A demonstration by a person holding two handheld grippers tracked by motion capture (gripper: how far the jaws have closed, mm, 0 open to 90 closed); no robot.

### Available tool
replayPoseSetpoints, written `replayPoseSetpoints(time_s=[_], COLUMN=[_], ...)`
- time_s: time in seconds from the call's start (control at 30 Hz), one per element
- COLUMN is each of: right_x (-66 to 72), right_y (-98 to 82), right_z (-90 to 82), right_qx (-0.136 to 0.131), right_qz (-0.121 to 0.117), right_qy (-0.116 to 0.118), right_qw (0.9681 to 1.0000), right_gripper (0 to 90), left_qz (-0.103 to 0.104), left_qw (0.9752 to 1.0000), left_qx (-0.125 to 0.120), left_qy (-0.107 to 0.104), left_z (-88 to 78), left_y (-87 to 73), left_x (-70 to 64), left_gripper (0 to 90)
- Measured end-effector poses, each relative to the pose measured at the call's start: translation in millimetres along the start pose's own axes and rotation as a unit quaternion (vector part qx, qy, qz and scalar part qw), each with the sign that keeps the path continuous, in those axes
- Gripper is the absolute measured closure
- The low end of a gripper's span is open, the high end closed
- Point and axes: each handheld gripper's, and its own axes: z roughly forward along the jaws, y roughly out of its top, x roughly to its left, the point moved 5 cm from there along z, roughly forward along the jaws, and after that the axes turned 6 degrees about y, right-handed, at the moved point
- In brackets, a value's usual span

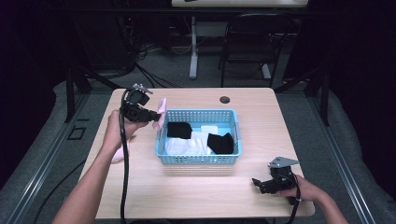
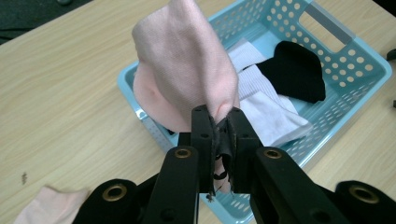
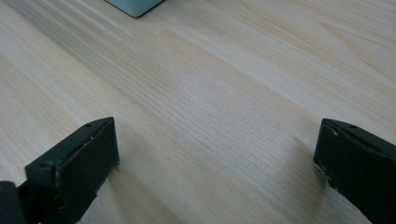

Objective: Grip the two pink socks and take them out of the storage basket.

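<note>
Dark floor, cables and a black chair (image 1: 254,44) frame the pale wood counter (image 1: 196,196), where a blue basket (image 1: 232,157) sits near the middle holding black and white socks. At the basket's left end, the left hand-held gripper (image 2: 219,122) is clenched on a pink sock (image 2: 187,65), which hangs over the rim there; a second pink sock (image 2: 49,205) lies on the counter just left of the basket. The step in hand appears to be dropping socks into the basket. The next move likely calls for carrying the cloth clear over the rim before letting go, since the near wall could snag it. Right of the basket and toward the counter's front edge, the right hand-held gripper (image 1: 267,183) rests released and empty, with bare wood around it.
</note>
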Motion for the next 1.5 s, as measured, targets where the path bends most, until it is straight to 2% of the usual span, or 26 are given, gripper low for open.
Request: replayPoseSetpoints(time_s=[0.33, 0.63, 0.83, 0.9, 0.93, 1.07, 1.23, 1.3, 1.43, 1.5], right_x=[0.0, 0.0, 0.0, 0.0, 0.0, 0.0, 0.0, 0.0, 0.0, 0.0], right_y=[0.0, 0.0, 0.0, 0.0, 0.0, 0.0, 0.0, 0.0, 0.0, 0.0], right_z=[0.0, 0.0, 0.0, 0.0, 0.0, 0.0, 0.0, -0.1, 0.0, 0.0], right_qx=[0.0, 0.0, 0.0, 0.0, 0.0, 0.0, 0.0, 0.0, 0.0, 0.0], right_qz=[0.0, 0.0, 0.0, 0.0, 0.0, 0.0, 0.0, 0.0, 0.0, 0.0], right_qy=[0.0, 0.0, 0.0, 0.0, 0.0, 0.0, 0.0, 0.0, 0.0, 0.0], right_qw=[1.0, 1.0, 1.0, 1.0, 1.0, 1.0, 1.0, 1.0, 1.0, 1.0], right_gripper=[0.0, 0.0, 0.0, 0.0, 0.0, 0.0, 0.0, 0.0, 0.0, 0.0], left_qz=[-0.021, -0.054, -0.075, -0.083, -0.088, -0.1, -0.121, -0.123, -0.128, -0.129], left_qw=[0.9995, 0.9976, 0.9958, 0.995, 0.9941, 0.9926, 0.989, 0.9875, 0.9863, 0.9864], left_qx=[-0.001, 0.019, 0.04, 0.047, 0.057, 0.066, 0.085, 0.098, 0.104, 0.101], left_qy=[0.022, 0.04, 0.035, 0.031, 0.027, 0.02, 0.01, 0.009, 0.008, 0.009], left_z=[-20.5, -25.0, -10.5, -2.8, 5.6, 17.6, 38.9, 49.4, 59.1, 59.7], left_y=[-22.1, -58.3, -85.5, -94.4, -103.7, -115.9, -134.4, -141.6, -147.9, -149.0], left_x=[26.9, 55.8, 67.4, 68.5, 69.9, 72.5, 75.4, 75.0, 74.4, 74.2], left_gripper=[83.6, 83.6, 83.6, 83.6, 83.6, 83.5, 83.4, 83.3, 81.6, 76.7])
